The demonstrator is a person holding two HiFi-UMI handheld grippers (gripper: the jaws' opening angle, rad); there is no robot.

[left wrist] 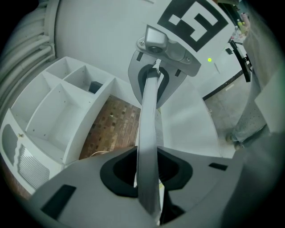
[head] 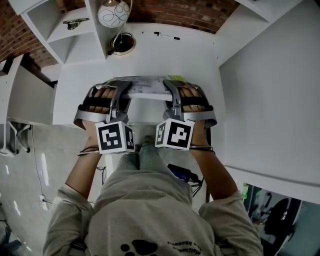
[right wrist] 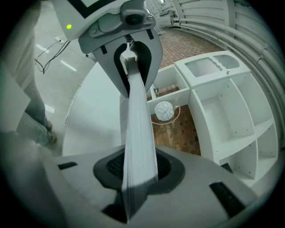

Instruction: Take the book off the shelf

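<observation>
A thin book (head: 147,89) with a pale cover hangs level above the white table (head: 170,55), held at both ends. My left gripper (head: 119,97) is shut on its left end and my right gripper (head: 175,97) is shut on its right end. Seen from the left gripper view, the book (left wrist: 149,129) runs edge-on from my left gripper (left wrist: 149,180) to the right gripper (left wrist: 162,58) beyond. The right gripper view shows the page edges (right wrist: 137,133) clamped in my right gripper (right wrist: 136,176), with the left gripper (right wrist: 127,31) at the far end.
White open shelf units stand at the back left (head: 60,30) and right (right wrist: 231,111). A round patterned globe (head: 113,13), a round dish (head: 122,44) and a dark pen (head: 165,35) lie beyond the book. A brick surface (left wrist: 113,127) shows behind.
</observation>
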